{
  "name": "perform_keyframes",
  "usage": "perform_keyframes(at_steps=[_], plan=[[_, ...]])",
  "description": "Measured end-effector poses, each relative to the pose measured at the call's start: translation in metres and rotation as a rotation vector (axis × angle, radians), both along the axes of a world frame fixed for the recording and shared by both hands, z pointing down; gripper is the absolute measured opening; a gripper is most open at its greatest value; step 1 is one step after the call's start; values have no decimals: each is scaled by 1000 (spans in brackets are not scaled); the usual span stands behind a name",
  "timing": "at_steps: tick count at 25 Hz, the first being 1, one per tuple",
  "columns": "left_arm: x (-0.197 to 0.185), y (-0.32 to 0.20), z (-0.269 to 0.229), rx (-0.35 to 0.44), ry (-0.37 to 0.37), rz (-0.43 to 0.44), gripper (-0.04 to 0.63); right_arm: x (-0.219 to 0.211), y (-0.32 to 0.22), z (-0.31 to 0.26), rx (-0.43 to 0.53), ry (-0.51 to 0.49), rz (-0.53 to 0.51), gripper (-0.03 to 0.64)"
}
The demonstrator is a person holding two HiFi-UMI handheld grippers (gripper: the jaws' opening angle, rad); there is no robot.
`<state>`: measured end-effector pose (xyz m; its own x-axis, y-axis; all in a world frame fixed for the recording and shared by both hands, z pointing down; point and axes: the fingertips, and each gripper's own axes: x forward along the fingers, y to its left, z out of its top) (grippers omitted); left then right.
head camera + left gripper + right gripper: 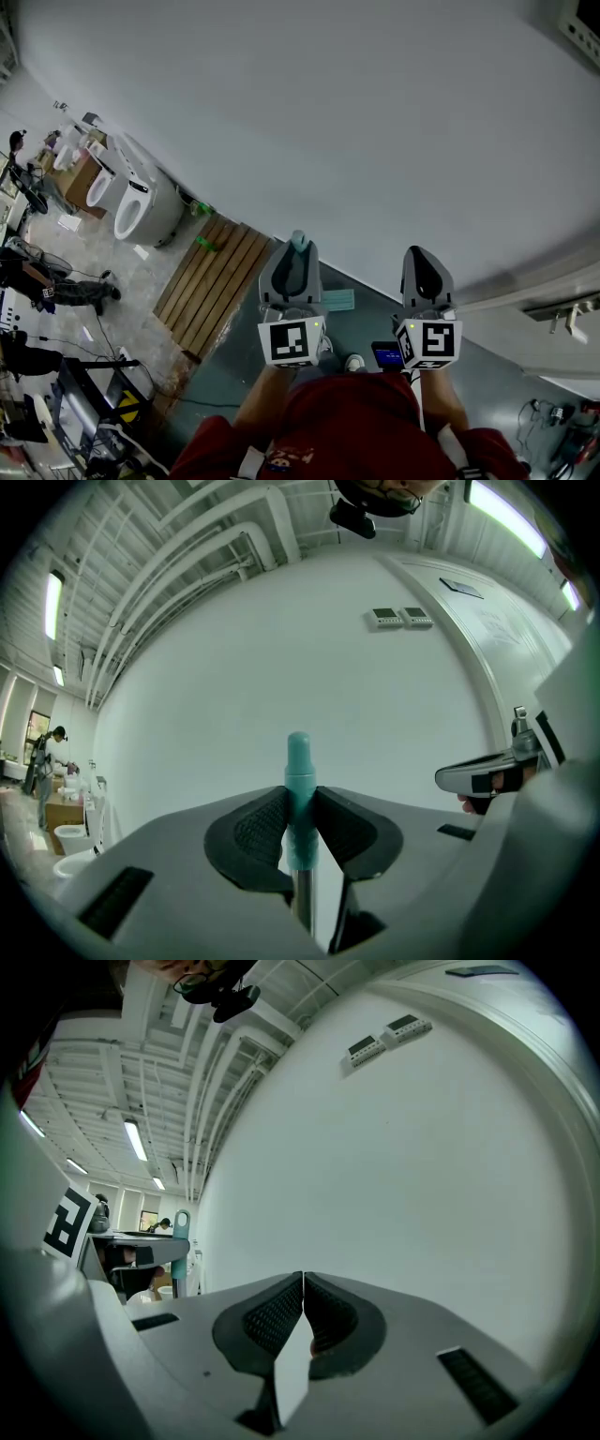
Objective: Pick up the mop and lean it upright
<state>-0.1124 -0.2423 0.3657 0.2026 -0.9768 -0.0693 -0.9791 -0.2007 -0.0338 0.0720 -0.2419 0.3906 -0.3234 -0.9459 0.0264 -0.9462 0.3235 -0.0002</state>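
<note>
The mop's teal handle tip (298, 761) stands upright between the ribbed pads of my left gripper (298, 797), which is shut on it. The metal shaft (302, 902) runs down below the jaws. From the head view the same tip (300, 241) pokes out ahead of the left gripper (298, 251), close to the white wall (375, 141). A pale green flat piece (339, 300) on the floor under the grippers may be the mop's head. My right gripper (303, 1283) is shut with nothing in it, level beside the left one (422, 258).
White toilets (141, 202) stand along the wall at the left, and a wooden pallet (214, 281) lies on the floor beside them. People and cables fill the far left edge. A shoe (354, 362) and a small blue item (386, 354) are below my grippers.
</note>
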Motion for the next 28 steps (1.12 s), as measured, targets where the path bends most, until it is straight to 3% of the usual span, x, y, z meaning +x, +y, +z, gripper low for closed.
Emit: perform_keyframes(at_steps=[3, 8, 28], plan=[[0, 0, 6, -17, -29, -4, 108, 0, 0, 1, -1, 0, -4, 18], [4, 4, -1, -3, 17, -4, 107, 1, 0, 2, -1, 1, -5, 18], [3, 9, -3, 10, 23, -11, 107, -5, -1, 2, 0, 4, -21, 18]])
